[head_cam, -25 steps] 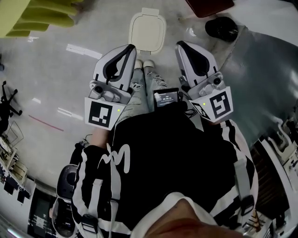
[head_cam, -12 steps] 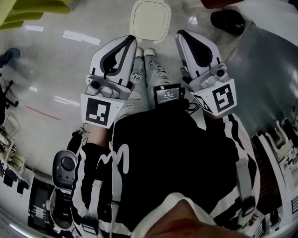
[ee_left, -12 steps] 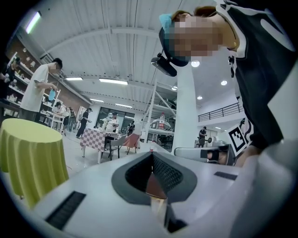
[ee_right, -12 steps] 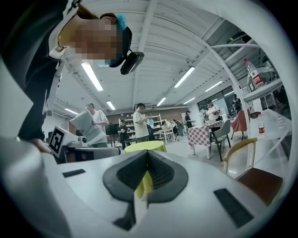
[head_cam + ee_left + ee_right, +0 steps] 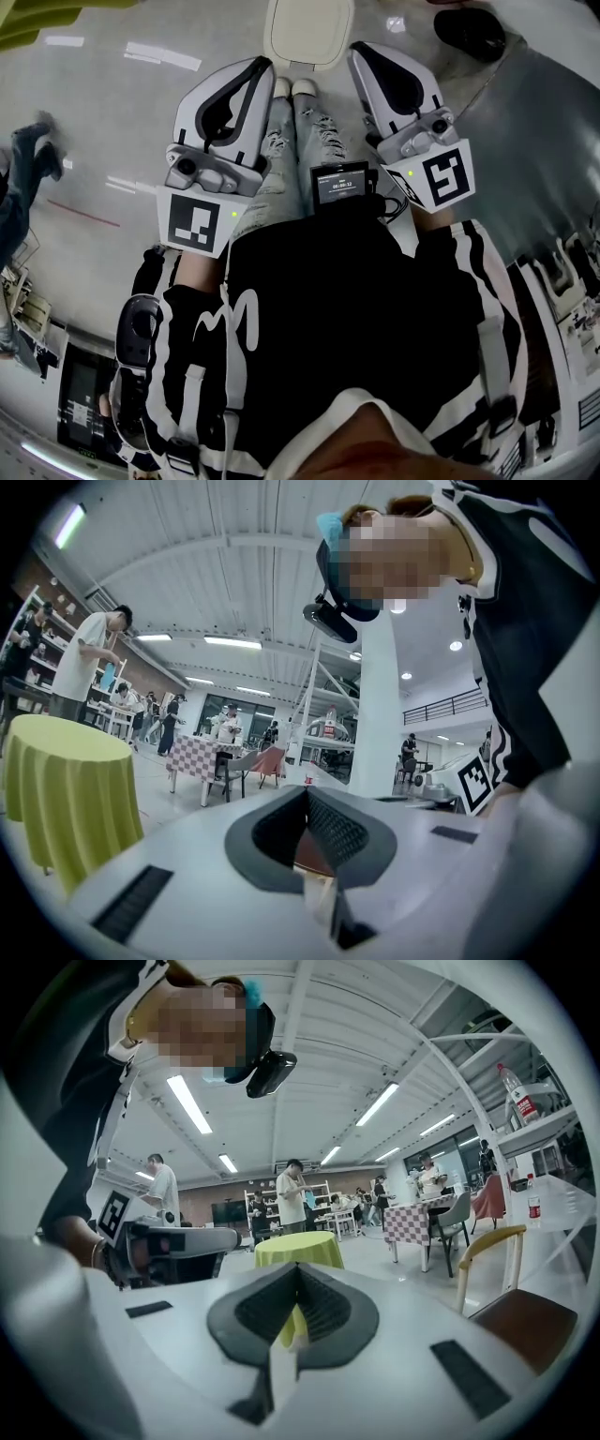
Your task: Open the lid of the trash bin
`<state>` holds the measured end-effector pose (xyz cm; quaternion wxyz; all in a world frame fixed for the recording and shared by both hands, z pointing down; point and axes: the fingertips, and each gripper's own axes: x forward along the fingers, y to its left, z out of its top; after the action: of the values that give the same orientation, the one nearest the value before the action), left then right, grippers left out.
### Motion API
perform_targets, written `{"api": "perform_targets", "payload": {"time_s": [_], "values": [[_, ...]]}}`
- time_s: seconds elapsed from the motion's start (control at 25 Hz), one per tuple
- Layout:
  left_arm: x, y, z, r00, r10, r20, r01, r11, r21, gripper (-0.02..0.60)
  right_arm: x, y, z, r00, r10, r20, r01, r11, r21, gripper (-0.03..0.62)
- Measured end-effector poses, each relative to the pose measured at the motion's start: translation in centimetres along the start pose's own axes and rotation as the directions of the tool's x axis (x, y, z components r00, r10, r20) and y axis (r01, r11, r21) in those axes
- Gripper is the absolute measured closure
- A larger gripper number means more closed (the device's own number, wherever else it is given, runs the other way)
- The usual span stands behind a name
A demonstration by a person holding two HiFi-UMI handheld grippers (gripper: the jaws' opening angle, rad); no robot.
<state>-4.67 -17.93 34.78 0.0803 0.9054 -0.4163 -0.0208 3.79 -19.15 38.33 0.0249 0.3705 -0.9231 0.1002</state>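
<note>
Standing on a pale, glossy floor (image 5: 112, 103), a person (image 5: 356, 309) in a black top with white stripes fills most of the head view, seen from straight above. Beyond the white shoes (image 5: 291, 89), cut by the top edge of that view, sits the trash bin (image 5: 269, 47). Its cream lid (image 5: 309, 28) lies flat and closed, and the toes are just beside the bin's near edge.

The left tool (image 5: 265, 66) and the right tool (image 5: 356, 49) are held out on either side of the legs, tips pointing forward. In the head view the tips fall just beside the bin's near corners, and neither is on the lid. Each tool's own view looks out across a hall. In both views the two jaws are pressed together tip to tip, with nothing gripped between them.

A small lit screen (image 5: 340, 185) sits at the person's waist, between the two tools.
</note>
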Motion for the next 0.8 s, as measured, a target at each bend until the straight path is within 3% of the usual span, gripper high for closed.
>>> {"api": "perform_targets", "payload": {"time_s": [0.8], "values": [[-0.4,0.1,-3.0,0.999,0.036,-0.032,-0.037,0.999,-0.025,0.574,1.6,0.0,-9.6,0.989,0.052,-0.139,-0.05,0.999,0.016,0.588]]}}
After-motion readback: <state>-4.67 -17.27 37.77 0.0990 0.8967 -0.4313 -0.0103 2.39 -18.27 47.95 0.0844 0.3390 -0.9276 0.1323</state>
